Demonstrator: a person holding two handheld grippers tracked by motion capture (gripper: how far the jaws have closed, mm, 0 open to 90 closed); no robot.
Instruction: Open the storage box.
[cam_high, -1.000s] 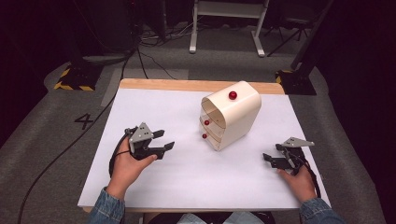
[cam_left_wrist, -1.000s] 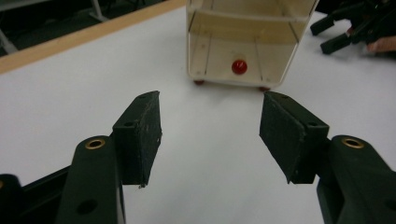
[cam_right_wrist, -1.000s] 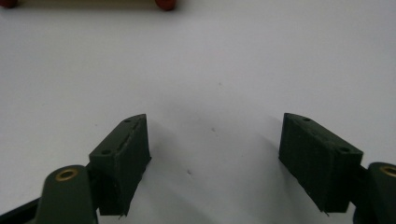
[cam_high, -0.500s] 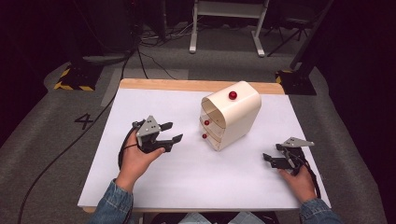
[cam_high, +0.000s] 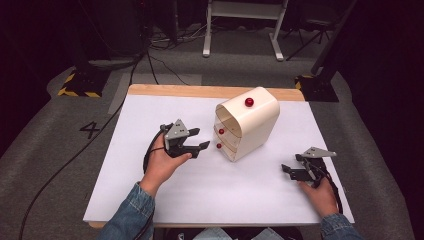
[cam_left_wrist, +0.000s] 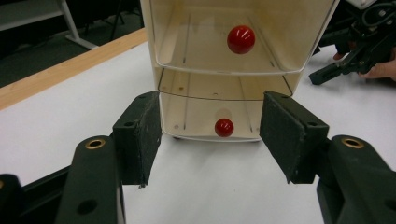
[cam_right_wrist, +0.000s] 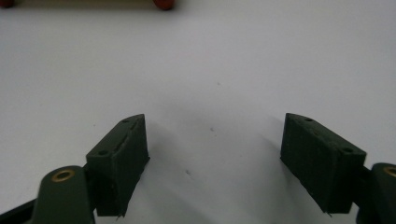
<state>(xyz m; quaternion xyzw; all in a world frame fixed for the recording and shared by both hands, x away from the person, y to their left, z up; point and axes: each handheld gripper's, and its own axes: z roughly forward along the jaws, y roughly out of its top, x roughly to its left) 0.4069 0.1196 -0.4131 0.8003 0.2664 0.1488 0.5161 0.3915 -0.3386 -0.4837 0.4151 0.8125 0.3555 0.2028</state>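
Cream plastic made up the small drawer cabinet that stood on the white bench, right of centre and turned so that its drawer fronts faced the person's left side. Each front carried a red ball knob, and a third knob sat on the rounded top. The left gripper hovered just beside those fronts, its jaws spread apart with nothing between them and pointing straight at the cabinet. In the left gripper view the lower knob lay dead ahead, centred in the gap between the two pads and a short way beyond their tips, while the upper knob sat higher and a little to the right. The drawers' sliding axis ran along the line of the gripper's approach, so a pull would come back toward that hand. I judged the lower knob the likelier target, needing only a short push forward before the jaws closed. The right gripper rested low over the bench near the person's right edge, well apart from the cabinet and on its closed side, its jaws likewise wide and empty. The left hand was plainly the nearer one.
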